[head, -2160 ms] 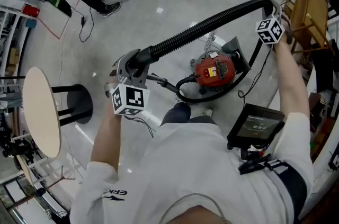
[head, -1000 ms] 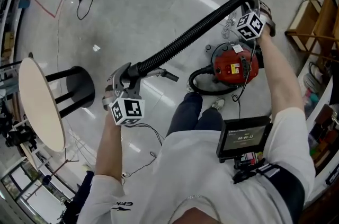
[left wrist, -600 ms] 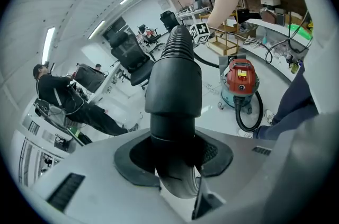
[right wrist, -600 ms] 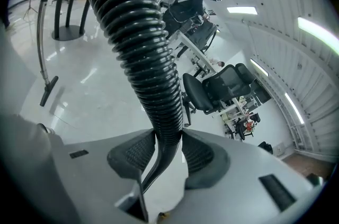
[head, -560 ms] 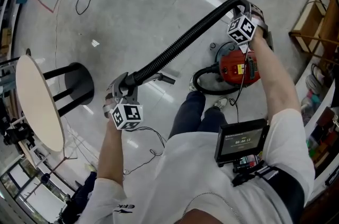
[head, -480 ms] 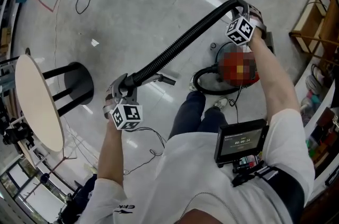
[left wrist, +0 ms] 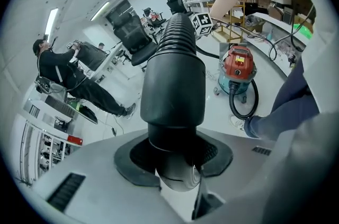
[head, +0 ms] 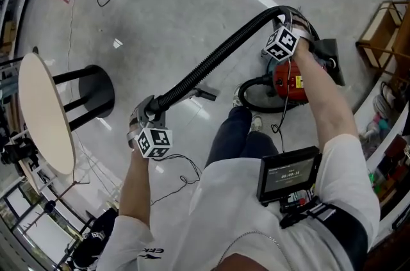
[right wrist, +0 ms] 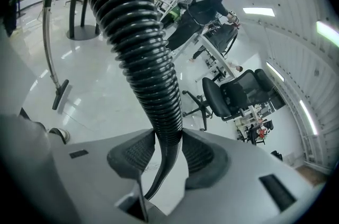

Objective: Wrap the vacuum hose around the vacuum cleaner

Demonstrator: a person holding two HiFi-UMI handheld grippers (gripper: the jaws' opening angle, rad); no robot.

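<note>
My left gripper is shut on the smooth black cuff at the end of the ribbed vacuum hose. The hose climbs right to my right gripper, whose pads pinch the ribs. That gripper hangs just above the red vacuum cleaner on the floor. Beyond the grip the hose drops and loops beside the cleaner. The left gripper view shows the cleaner standing upright. A thin metal wand with a small nozzle hangs from the cuff end.
A round beige table and a black stool stand at the left. A wooden rack is at the right. Thin cables trail on the floor by my legs. A person in black and office chairs are farther off.
My right gripper has carried the hose's bend down and left, closer over the red vacuum cleaner. The left gripper keeps its hold on the cuff and sits slightly lower in view.
</note>
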